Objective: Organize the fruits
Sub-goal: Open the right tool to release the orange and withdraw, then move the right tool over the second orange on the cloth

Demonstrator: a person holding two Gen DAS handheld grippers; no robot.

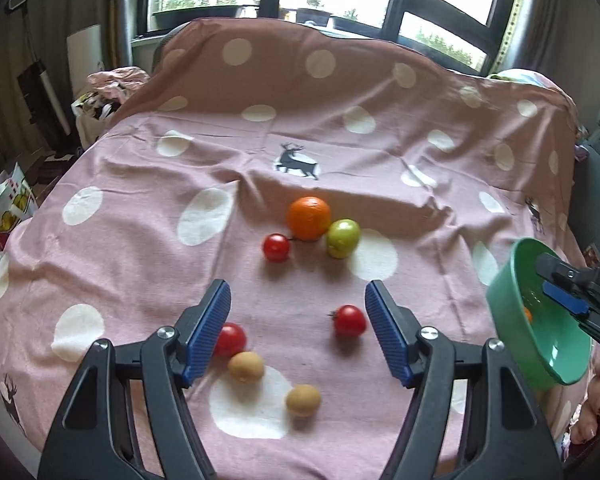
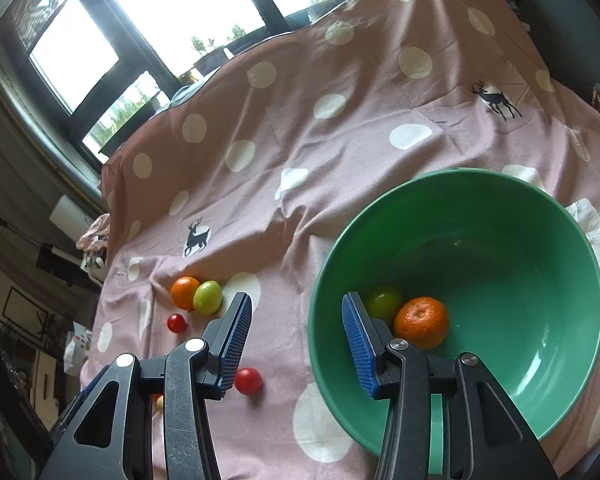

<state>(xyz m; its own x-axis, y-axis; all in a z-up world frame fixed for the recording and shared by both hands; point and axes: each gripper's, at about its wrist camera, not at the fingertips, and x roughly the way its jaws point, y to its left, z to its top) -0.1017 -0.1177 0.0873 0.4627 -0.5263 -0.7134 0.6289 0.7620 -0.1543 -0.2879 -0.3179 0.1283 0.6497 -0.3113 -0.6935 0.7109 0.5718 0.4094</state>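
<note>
Hovering over the pink spotted cloth [image 1: 112, 264], the left gripper [image 1: 297, 286] has its fingers spread wide with nothing between them, which I read as readiness to drop onto a piece of fruit. Nearest, at about six o'clock in the left wrist view, a brown fruit [image 1: 246, 366] lies on a white spot, with a second brown fruit [image 1: 303, 400] near it but apart. Just beyond, a left tomato [image 1: 230, 338] sits half hidden behind the left finger, touching or almost touching the first brown fruit. A right tomato [image 1: 350, 320] lies just inside the right finger, so it is probably the easiest next pick.

Off at three o'clock the green bowl [image 1: 508, 320] stands near the cloth's edge, its mouth turned toward the loose fruit, likely to keep each carry short. The right gripper [image 2: 296, 298] straddles its rim, one finger inside and one outside, the fingers apart and not pinched on the wall. Whether either pad touches the bowl I cannot tell. Inside rest a mandarin [image 2: 422, 322] and a green plum [image 2: 384, 300], side by side at the low part of the bowl.

Farther out, toward twelve o'clock, a far tomato [image 1: 277, 247], an orange [image 1: 309, 218] and a green fruit [image 1: 343, 238] cluster together, the last two touching. With seven pieces outside, the job looks barely started.
</note>
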